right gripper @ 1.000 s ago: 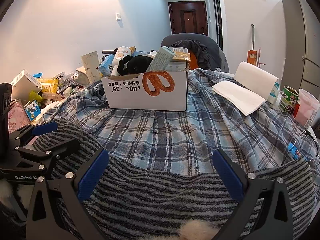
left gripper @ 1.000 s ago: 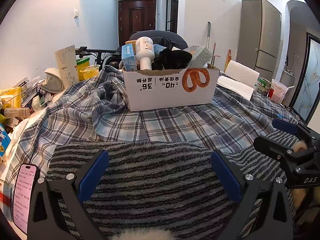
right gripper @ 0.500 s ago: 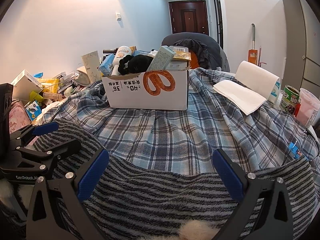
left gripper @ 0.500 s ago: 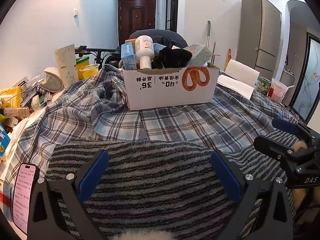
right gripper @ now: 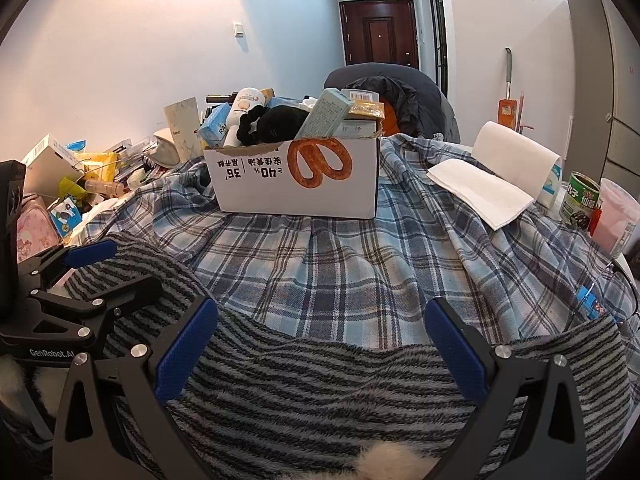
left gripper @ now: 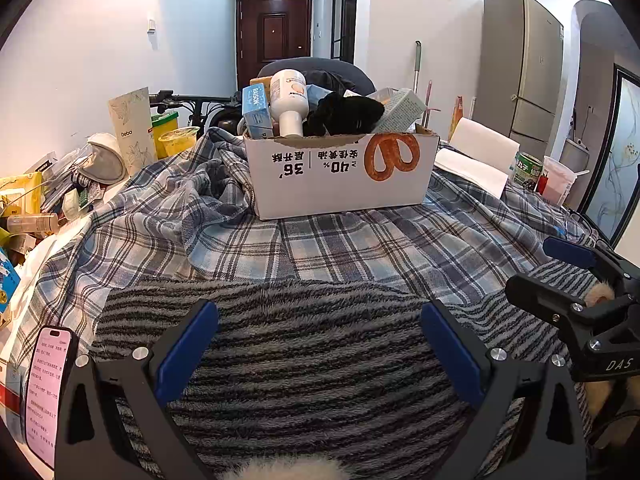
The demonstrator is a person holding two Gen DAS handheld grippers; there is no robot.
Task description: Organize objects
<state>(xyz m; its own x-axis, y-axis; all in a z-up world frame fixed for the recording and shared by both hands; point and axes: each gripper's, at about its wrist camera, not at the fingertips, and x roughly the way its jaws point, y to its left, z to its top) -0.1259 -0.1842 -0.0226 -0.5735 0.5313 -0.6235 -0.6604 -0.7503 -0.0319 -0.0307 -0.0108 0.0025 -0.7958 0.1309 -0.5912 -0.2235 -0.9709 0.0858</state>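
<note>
A grey striped fleece cloth [left gripper: 320, 344] lies over the near part of a blue plaid blanket [left gripper: 320, 248]. My left gripper [left gripper: 318, 344] hovers over the fleece, open wide, with nothing between its blue pads. My right gripper [right gripper: 320, 346] is open the same way above the fleece [right gripper: 320, 384]. Each gripper shows in the other's view: the right gripper [left gripper: 536, 268] at the right edge, the left gripper [right gripper: 120, 270] at the left edge. A white cardboard box [left gripper: 340, 176] with a pretzel print stands on the blanket beyond, filled with a white bottle [left gripper: 289, 100], small cartons and a black soft item.
A phone [left gripper: 48, 392] with a lit screen lies at the near left. Packets, bottles and boxes are piled along the left wall [right gripper: 72, 184]. A paper towel roll [right gripper: 516, 160], a can [right gripper: 580, 200] and a pink cup [right gripper: 616, 216] stand at the right. White fluffy fabric shows at the bottom edge.
</note>
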